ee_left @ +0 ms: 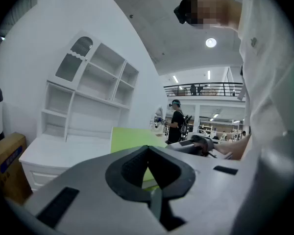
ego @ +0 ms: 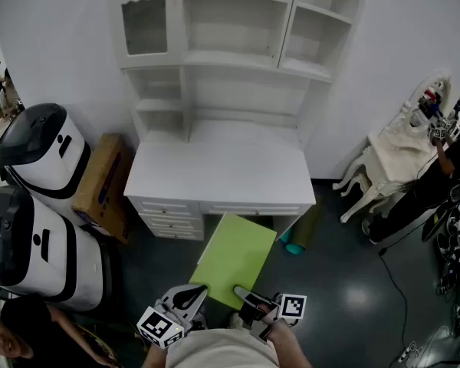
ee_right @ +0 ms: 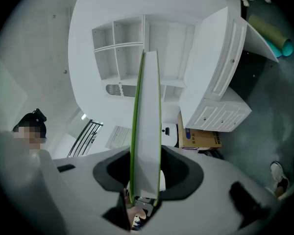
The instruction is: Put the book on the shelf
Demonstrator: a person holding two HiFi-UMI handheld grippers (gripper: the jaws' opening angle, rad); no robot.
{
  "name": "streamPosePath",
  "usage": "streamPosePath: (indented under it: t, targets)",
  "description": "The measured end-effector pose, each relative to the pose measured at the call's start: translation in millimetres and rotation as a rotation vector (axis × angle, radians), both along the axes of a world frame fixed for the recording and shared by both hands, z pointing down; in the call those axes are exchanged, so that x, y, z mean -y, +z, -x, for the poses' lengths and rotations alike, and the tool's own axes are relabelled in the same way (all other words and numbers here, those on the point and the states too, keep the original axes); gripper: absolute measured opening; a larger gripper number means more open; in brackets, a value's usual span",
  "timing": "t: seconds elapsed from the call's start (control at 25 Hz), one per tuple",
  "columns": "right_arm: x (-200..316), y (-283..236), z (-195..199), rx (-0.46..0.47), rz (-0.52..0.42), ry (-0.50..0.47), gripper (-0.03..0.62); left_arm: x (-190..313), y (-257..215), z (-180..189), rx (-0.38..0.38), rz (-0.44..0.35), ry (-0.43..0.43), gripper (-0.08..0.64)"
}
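Beyond the right gripper (ego: 245,296) stands a white desk (ego: 215,171) with open shelves (ego: 238,21) on a glossy dark floor (ego: 330,282). That gripper pinches the flat green book (ego: 234,259) by its near edge; the left gripper (ego: 193,294) has its jaws pressed together.

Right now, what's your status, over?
Right gripper: jaws clamped on thin green book. Left gripper: jaws together by its near corner. Book not yet on white shelf unit; white desk stands ahead beneath it.
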State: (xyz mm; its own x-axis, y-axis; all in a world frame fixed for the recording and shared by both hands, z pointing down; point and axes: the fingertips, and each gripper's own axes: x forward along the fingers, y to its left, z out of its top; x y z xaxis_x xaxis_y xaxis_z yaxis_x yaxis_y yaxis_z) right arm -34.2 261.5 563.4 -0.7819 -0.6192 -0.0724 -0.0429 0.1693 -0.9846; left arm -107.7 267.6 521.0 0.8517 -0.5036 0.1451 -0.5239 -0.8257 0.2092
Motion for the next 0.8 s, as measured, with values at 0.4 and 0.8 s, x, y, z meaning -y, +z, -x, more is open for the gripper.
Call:
streamPosePath:
  t: [0.4,0.8]
  targets:
    - [0,2,-1,0.004,0.007,0.01,0.153,0,-4,2,0.002,-0.004,-0.01,0.009]
    - [7,2,-25,0.019,0.014,0.071,0.153,-2,-7,-7,0.015,-0.011,-0.002,0.009]
